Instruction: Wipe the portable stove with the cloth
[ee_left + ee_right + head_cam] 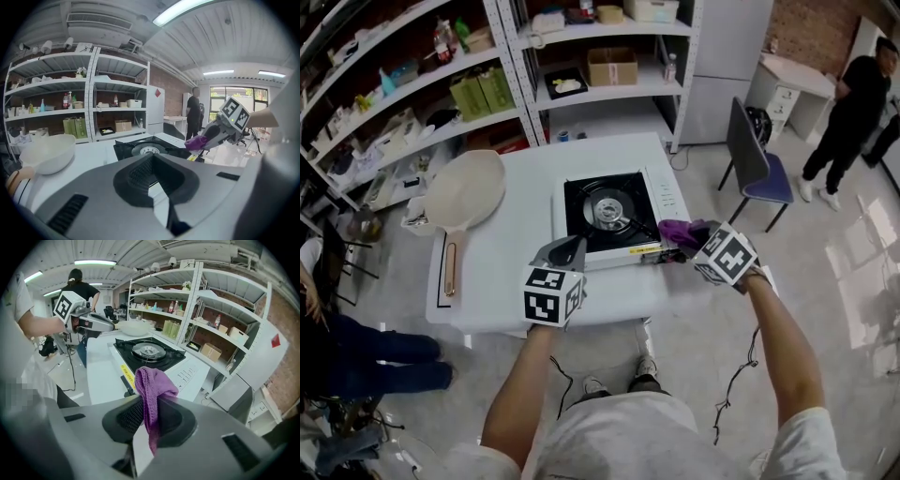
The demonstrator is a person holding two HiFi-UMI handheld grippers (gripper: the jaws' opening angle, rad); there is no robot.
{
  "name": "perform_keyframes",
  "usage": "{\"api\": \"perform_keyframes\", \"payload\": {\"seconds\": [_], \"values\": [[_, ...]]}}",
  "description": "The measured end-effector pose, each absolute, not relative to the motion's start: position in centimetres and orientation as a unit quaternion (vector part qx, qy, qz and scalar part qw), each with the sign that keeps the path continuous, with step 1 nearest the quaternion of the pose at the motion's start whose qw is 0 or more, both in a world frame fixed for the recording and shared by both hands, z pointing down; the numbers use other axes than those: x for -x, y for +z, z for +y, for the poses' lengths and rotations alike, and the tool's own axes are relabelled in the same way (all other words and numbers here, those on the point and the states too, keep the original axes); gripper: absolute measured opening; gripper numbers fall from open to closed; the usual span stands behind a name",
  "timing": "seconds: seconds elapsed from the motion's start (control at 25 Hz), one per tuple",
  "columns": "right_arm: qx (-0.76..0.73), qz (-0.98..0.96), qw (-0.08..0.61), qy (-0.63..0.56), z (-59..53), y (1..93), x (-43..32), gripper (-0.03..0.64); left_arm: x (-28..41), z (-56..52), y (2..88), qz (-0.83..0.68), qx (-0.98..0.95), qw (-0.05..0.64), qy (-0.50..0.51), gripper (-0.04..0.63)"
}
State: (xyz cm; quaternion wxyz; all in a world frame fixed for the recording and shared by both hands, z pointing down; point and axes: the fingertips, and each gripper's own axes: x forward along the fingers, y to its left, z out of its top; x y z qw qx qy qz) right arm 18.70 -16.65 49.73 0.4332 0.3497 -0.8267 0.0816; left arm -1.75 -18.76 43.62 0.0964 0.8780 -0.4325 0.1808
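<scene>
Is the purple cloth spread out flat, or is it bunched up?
Bunched up: the purple cloth hangs crumpled in a narrow bundle, pinched between the closed jaws of the right gripper.

No writing can be read from here. The stove (614,214) carries a yellow label (127,373) on its front, its print too small to make out.

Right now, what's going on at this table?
A person standing at a white table holds a claw in each hand. The right claw is shut on a purple cloth, held at the front right corner of the stove. Whether the cloth touches the stove isn't clear. The left claw is shut on nothing, just in front of the stove. A pan sits untouched to the left.
</scene>
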Motion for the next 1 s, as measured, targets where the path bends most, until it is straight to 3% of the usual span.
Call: {"api": "perform_keyframes", "payload": {"seconds": [0.56, 1.0], "values": [[-0.252, -0.806, 0.536, 0.016, -14.9, 46.5, -19.5, 0.063, 4.5, -19.0, 43.4, -0.432, -0.879, 0.106, 0.171, 0.005], [-0.176, -0.791, 0.585, -0.010, -14.2, 48.3, -15.6, 0.063, 6.3, -18.7, 43.7, -0.431, -0.881, 0.106, 0.164, 0.005]]}}
